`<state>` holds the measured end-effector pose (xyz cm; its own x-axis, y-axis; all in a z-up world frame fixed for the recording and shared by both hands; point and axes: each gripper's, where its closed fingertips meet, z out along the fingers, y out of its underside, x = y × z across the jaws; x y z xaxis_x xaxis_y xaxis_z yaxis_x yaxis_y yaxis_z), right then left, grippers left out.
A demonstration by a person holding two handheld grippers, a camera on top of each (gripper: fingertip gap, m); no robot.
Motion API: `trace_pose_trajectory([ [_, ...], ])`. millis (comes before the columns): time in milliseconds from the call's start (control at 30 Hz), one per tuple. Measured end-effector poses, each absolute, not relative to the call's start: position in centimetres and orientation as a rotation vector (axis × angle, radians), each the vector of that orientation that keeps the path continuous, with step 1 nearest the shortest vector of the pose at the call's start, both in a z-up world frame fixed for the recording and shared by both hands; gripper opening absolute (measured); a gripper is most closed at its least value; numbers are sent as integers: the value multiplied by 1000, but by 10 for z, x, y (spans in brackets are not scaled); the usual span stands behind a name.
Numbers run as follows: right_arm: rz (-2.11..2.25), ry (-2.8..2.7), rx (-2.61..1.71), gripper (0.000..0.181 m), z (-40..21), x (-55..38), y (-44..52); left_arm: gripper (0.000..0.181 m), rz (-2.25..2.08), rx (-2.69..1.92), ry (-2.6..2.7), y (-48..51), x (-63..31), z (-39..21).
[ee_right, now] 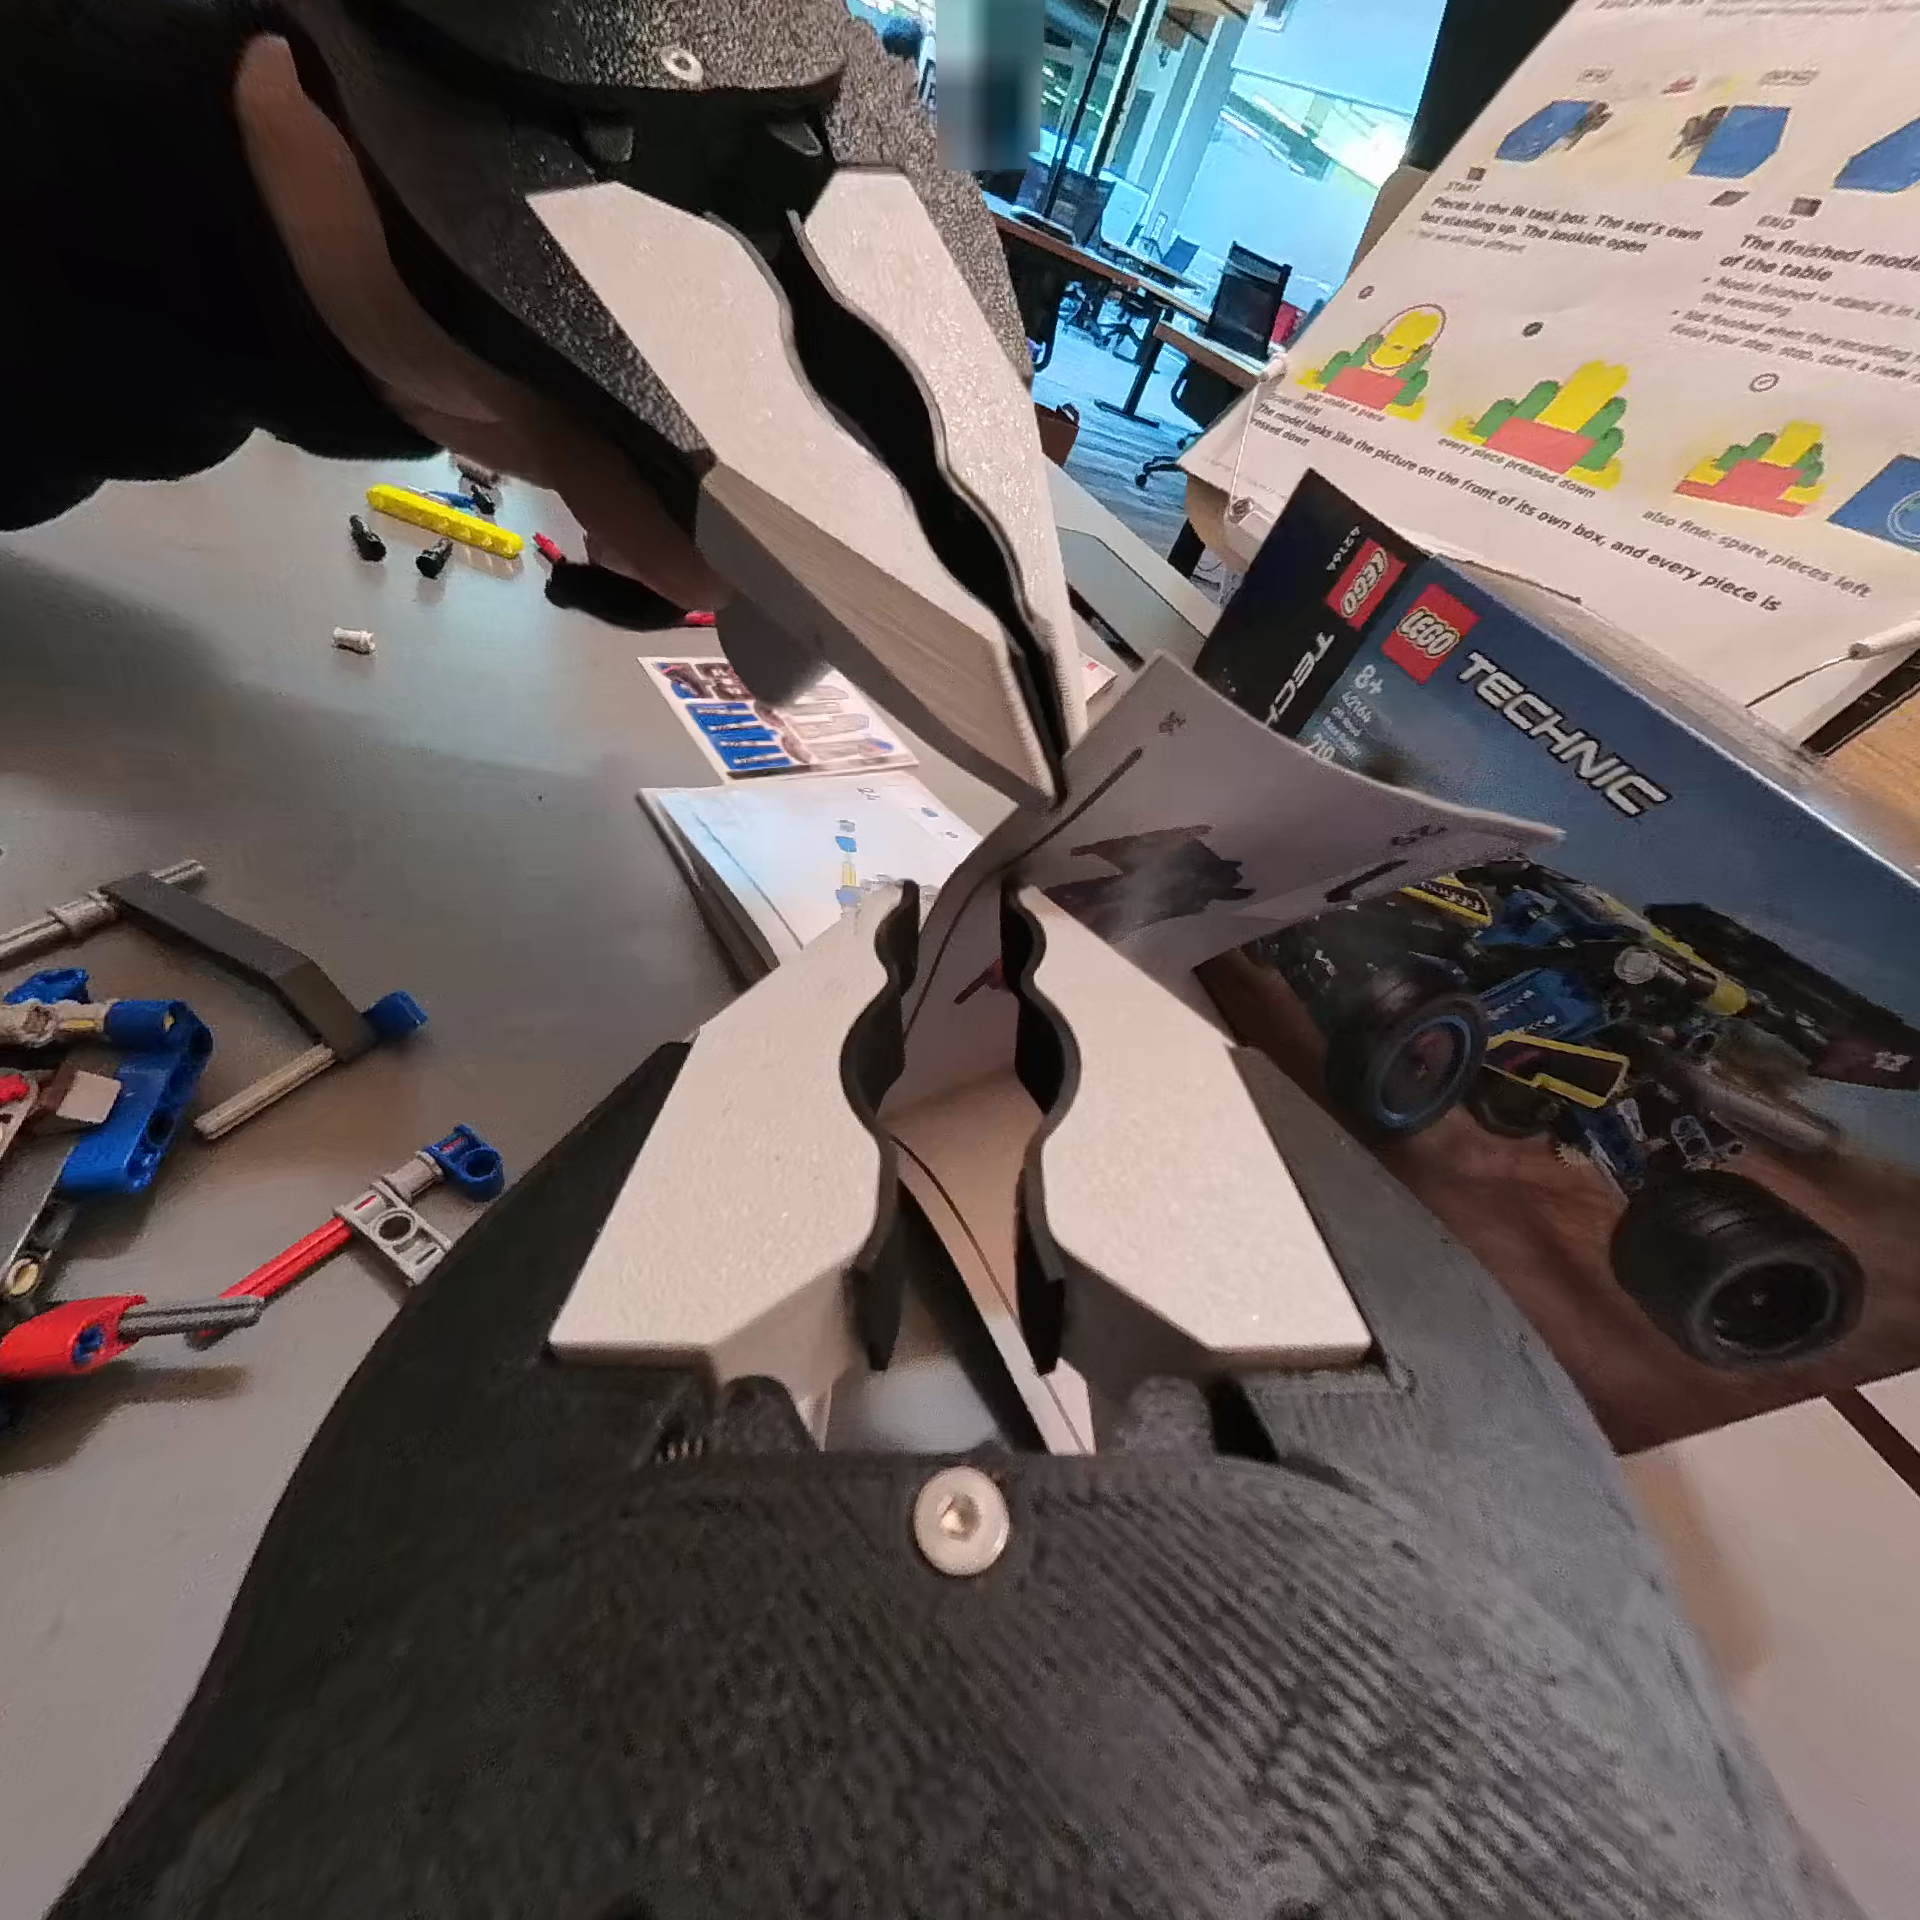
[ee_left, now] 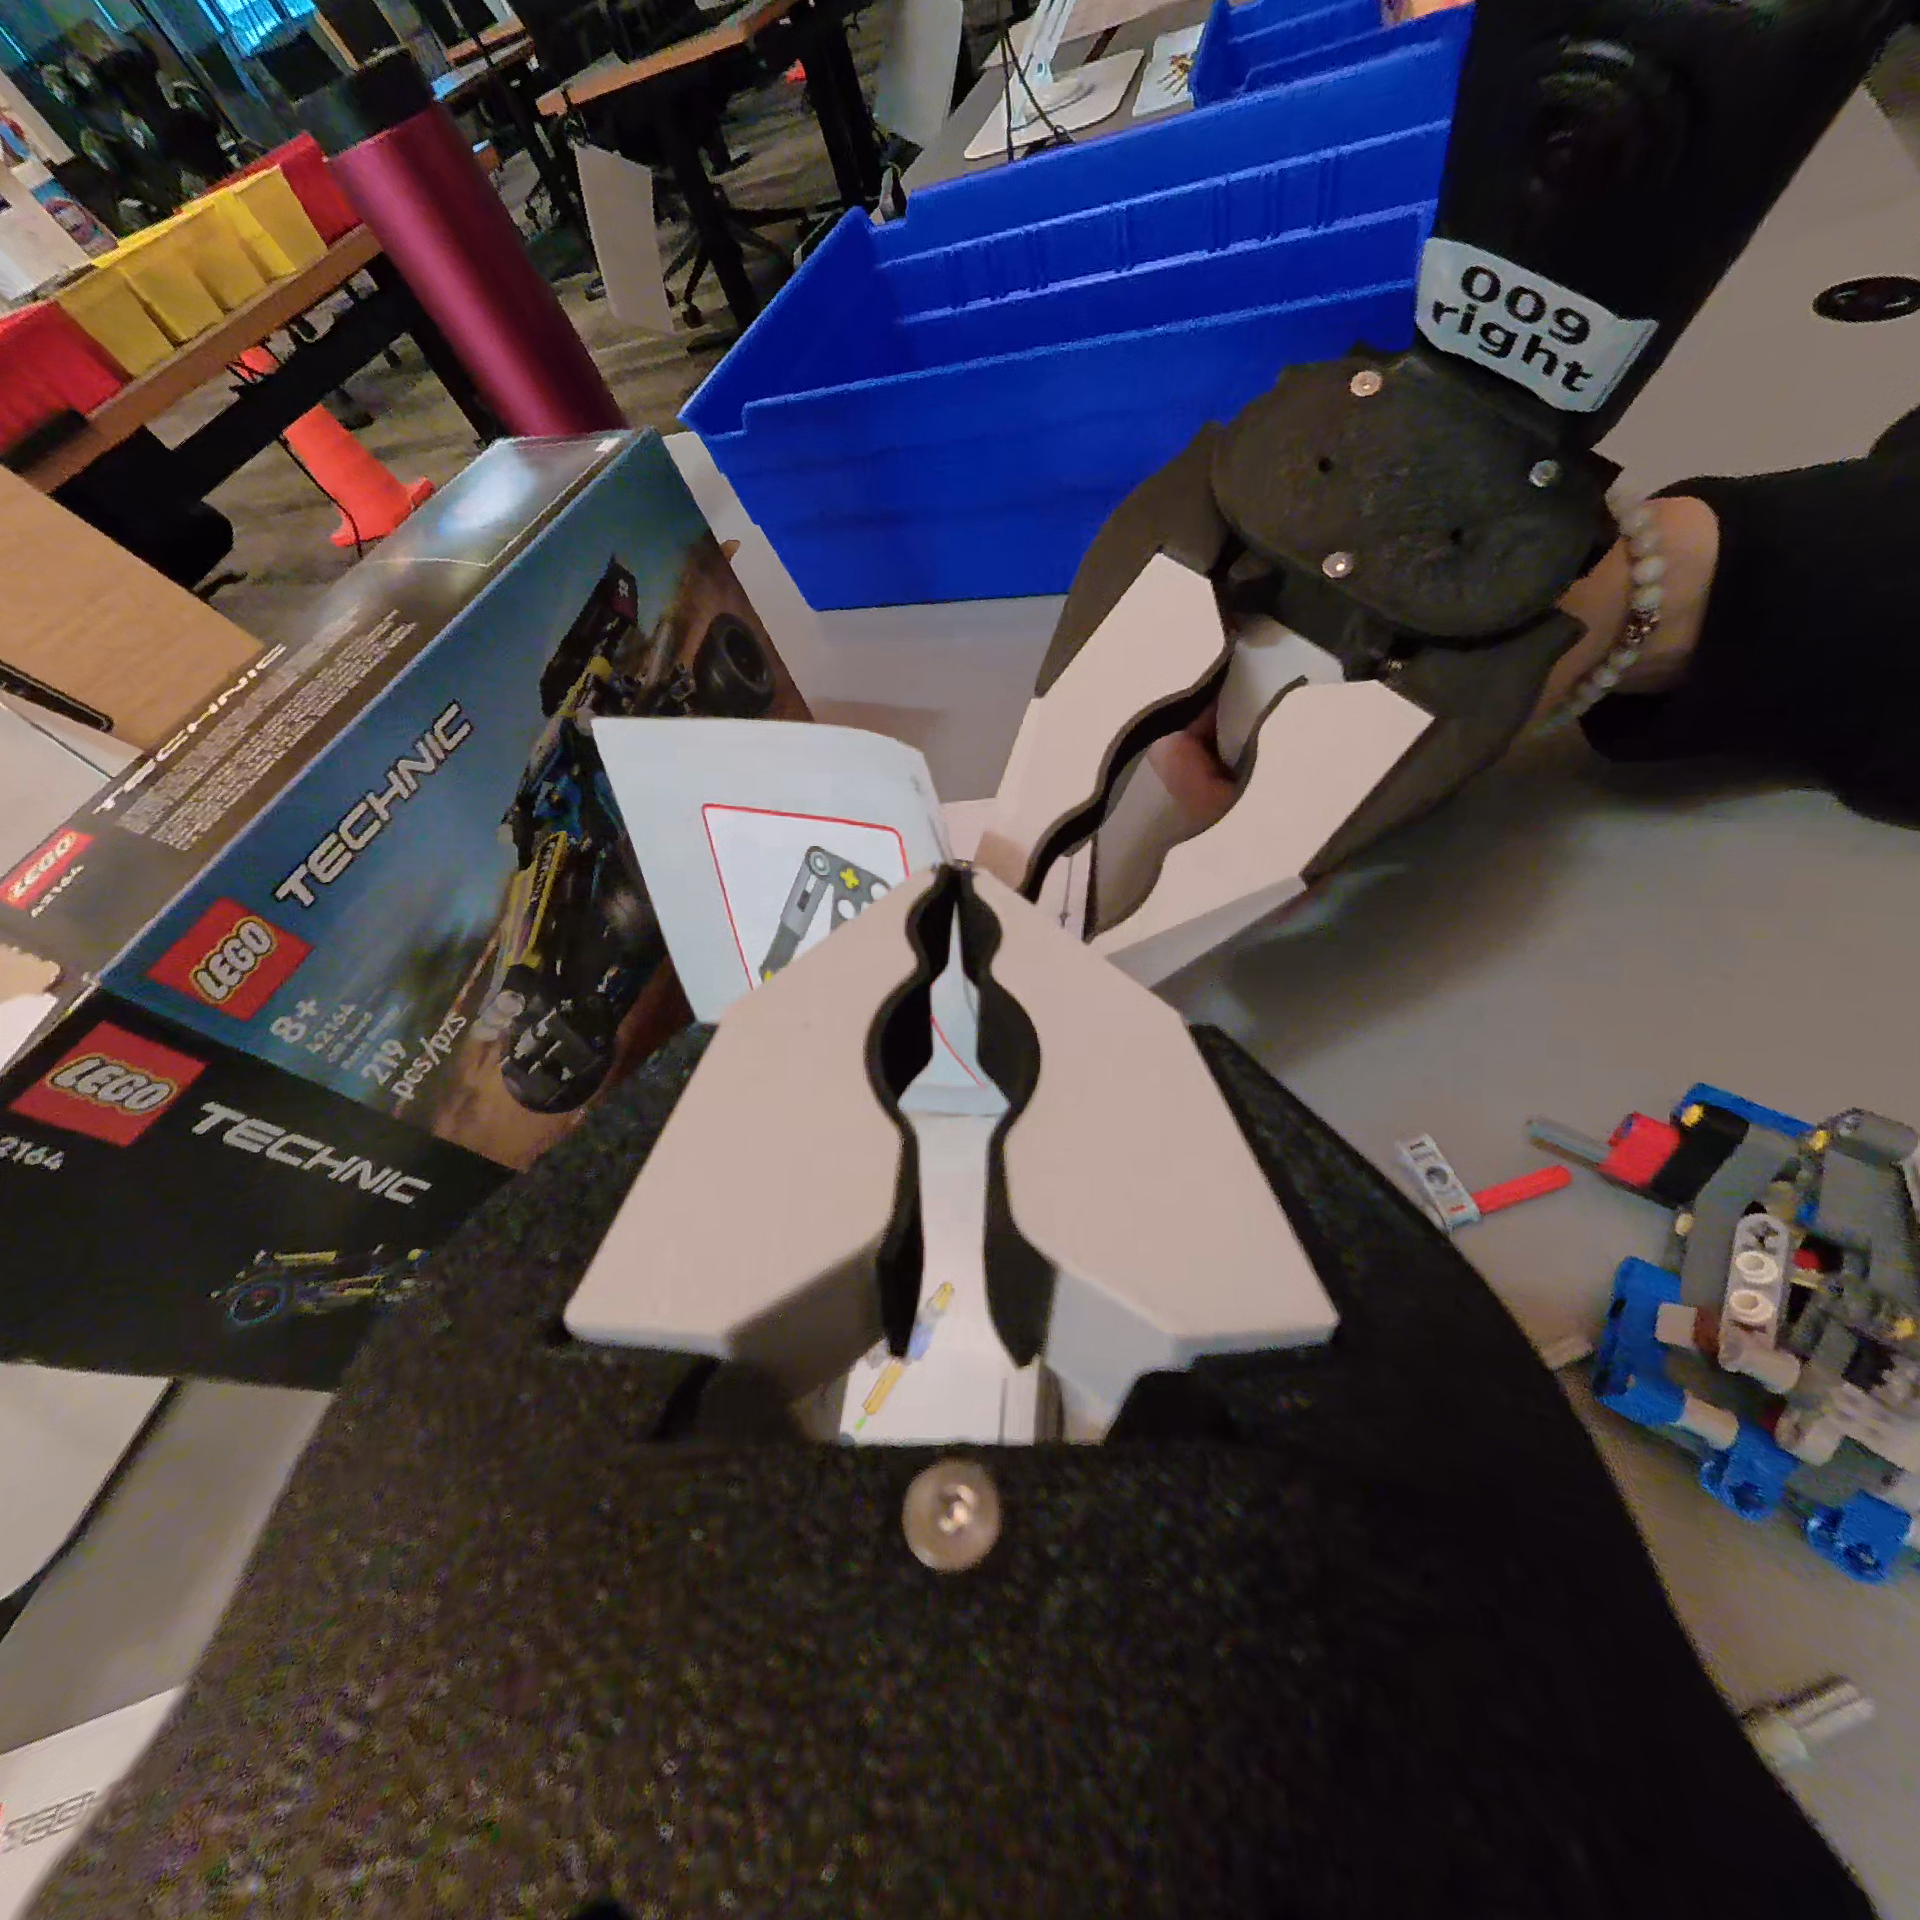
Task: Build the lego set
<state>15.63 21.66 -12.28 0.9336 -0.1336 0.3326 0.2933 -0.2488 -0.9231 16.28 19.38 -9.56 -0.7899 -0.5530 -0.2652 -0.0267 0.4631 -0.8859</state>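
The instruction booklet (ee_right: pixel 790 862) lies open on the grey table (ee_right: pixel 364 779). One page (ee_right: pixel 1247 831) is lifted and curls up over it. My left gripper (ee_left: pixel 956 878) is shut on that page's edge (ee_left: pixel 769 821); in the right wrist view it (ee_right: pixel 1051 795) comes down from above and pinches the page. My right gripper (ee_right: pixel 961 899) is open, and the lifted page runs between its fingers with room on both sides. It also shows in the left wrist view (ee_left: pixel 1060 904). The part-built blue and grey model (ee_left: pixel 1766 1309) lies at the right.
The set's box (ee_right: pixel 1610 935) stands just behind the booklet. Blue bins (ee_left: pixel 1039 364) stand farther back. A sticker sheet (ee_right: pixel 769 717), a yellow beam (ee_right: pixel 447 520) and loose blue, red and grey parts (ee_right: pixel 135 1091) lie on the table. A printed sheet (ee_right: pixel 1610 312) stands at the back right.
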Motion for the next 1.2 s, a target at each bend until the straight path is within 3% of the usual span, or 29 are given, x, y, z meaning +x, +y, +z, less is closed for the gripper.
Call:
trace_pose_trajectory([
  [300, -270, 62, -1683, 19, -97, 167, 193, 0, -1287, -375, 2182, 194, 156, -99],
  [400, 38, 151, -1645, 32, -95, 152, 193, 0, -1250, -321, 2164, 189, 151, -100],
  [500, -1, 240, -1676, 47, -101, 164, 191, 0, -1206, -287, 2125, 185, 150, -99],
  [667, 39, 221, -1644, 47, -96, 156, 195, 0, -1175, -266, 2087, 185, 151, -99],
  [1033, 15, 185, -1568, 7, -91, 156, 202, 5, -1222, -303, 2145, 194, 146, -111],
  [1200, -141, 77, -1579, 11, -89, 149, 211, 24, -1327, -441, 2153, 211, 142, -102],
])
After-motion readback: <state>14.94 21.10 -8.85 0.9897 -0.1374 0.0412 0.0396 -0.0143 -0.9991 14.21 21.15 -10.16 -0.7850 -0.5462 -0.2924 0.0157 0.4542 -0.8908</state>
